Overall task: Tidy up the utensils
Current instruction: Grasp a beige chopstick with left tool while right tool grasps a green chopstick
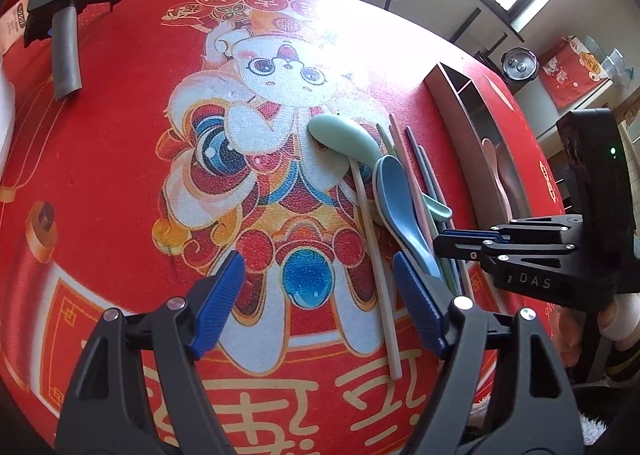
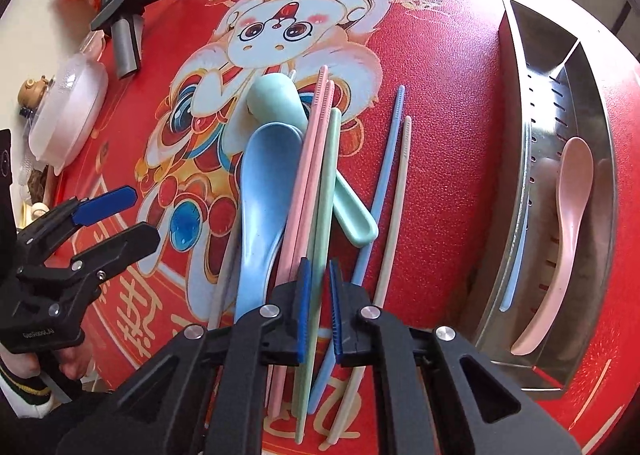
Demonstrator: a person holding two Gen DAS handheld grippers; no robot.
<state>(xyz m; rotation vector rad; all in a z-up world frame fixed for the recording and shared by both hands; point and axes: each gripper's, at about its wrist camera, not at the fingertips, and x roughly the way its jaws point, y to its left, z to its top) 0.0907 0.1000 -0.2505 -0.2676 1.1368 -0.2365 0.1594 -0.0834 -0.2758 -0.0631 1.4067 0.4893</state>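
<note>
Left wrist view: your left gripper (image 1: 320,295) is spread wide, empty, over the table's (image 1: 120,175) middle; spoons & chopsticks (image 1: 404,191) piled near its right edge. Right wrist view: right gripper (image 2: 318,307) pinches the green chopstick (image 2: 326,191). Only the pink spoon (image 2: 568,215) sits in the steel caddy (image 2: 532,55); most remains, I'd say.

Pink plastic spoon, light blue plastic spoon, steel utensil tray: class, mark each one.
Pink plastic spoon (image 2: 576,159): right wrist view, on its bowl.
Light blue plastic spoon (image 2: 268,163): right wrist view, on its bowl.
Steel utensil tray (image 2: 532,35): right wrist view, on its bare far end.
</note>
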